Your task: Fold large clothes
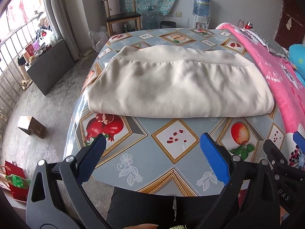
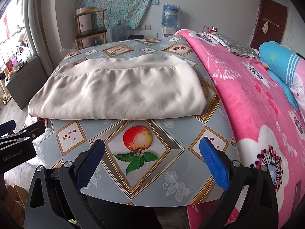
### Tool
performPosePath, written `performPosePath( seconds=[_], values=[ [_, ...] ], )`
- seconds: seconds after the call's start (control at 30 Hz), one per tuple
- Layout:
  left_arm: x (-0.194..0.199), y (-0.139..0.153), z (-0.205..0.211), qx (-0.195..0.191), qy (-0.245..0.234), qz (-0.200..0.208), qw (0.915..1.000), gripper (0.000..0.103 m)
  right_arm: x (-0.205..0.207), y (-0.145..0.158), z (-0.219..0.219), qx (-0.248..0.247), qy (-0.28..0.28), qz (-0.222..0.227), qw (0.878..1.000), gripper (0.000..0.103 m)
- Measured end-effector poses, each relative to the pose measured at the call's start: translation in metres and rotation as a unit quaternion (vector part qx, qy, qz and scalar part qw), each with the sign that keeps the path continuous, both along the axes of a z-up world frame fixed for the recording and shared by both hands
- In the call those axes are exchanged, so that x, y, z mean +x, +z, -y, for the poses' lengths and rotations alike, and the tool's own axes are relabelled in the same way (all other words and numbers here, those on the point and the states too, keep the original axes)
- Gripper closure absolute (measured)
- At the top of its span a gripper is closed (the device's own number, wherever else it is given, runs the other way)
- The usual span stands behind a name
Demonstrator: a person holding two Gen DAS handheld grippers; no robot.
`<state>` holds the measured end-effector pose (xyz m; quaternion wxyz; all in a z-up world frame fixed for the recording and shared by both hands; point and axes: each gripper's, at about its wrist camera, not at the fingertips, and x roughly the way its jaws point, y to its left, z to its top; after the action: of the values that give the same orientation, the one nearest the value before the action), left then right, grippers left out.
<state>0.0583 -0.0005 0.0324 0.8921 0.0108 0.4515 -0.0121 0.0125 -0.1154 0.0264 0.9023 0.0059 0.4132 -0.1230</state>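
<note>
Left wrist view shows the left hand-held gripper (image 1: pixel 152 158) with its jaws spread wide and empty, low at 6 o'clock over the worktop (image 1: pixel 171 171). The right hand-held gripper (image 2: pixel 152 160) is likewise spread and empty. The cream garment (image 1: pixel 179 85) lies already folded into a thick rectangle toward 12 o'clock, well apart from both.

Risk, as I judge it: the fruit-print cloth looks glossy, so a one-sided pull could slide the bundle and spill its layers. Its left corner at 9 o'clock sits near the worktop edge and could droop off. A shallow pinch might lift only the top layer.

At 3 o'clock a pink blanket (image 2: pixel 257 105) borders the garment. Behind, a wooden chair (image 1: pixel 122 15) and water dispenser (image 1: pixel 201 9) stand against the wall.
</note>
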Motion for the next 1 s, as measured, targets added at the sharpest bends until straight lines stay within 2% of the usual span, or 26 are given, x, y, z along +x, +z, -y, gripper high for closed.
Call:
performPosePath(
  seconds=[1.0],
  values=[
    [-0.0012,0.0007,0.0008,-0.001,0.001,0.001,1.0,0.008,0.0022,-0.0002,0.0035,-0.002,-0.011,-0.005,1.0,0.006]
  ],
)
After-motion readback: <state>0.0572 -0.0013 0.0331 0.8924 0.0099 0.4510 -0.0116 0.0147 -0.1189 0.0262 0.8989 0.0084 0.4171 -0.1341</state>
